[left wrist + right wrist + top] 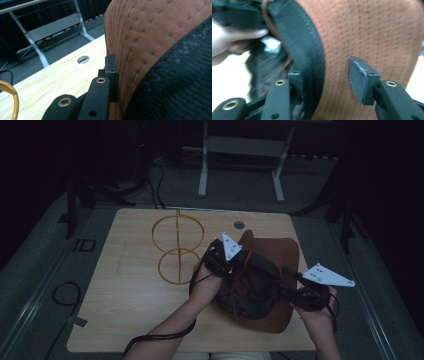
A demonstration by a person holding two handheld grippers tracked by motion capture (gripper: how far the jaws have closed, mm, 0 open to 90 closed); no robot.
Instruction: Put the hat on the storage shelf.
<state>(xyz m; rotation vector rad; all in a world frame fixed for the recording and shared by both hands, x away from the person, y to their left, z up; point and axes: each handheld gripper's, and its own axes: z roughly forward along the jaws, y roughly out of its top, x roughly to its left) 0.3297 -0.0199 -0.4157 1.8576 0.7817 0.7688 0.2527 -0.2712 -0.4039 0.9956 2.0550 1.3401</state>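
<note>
— Pale wood, that table (125, 300), and the room around it is dark. What sits nearest the person?

— A brown hat (272, 270), upside down at the table's right half, its dark lining (250, 292) facing up. Both hands work on it.

— The right gripper (287, 287)?

— It reaches in from the right at the hat's near side. In the right gripper view its jaws stand apart, straddling the black inner band (309, 57) and the stitched brown brim; the right pad hangs clear of the cloth, so it grips nothing.

— And the left gripper (227, 260)?

— At the hat's left edge. In the left gripper view its jaws are clamped tight on the brown brim.

— Farther back?

— A golden wire stand (177, 247), well left of the hat, then a small round hole (239, 224) near the far edge. Beyond, a white metal frame (242, 150) on the floor.
</note>
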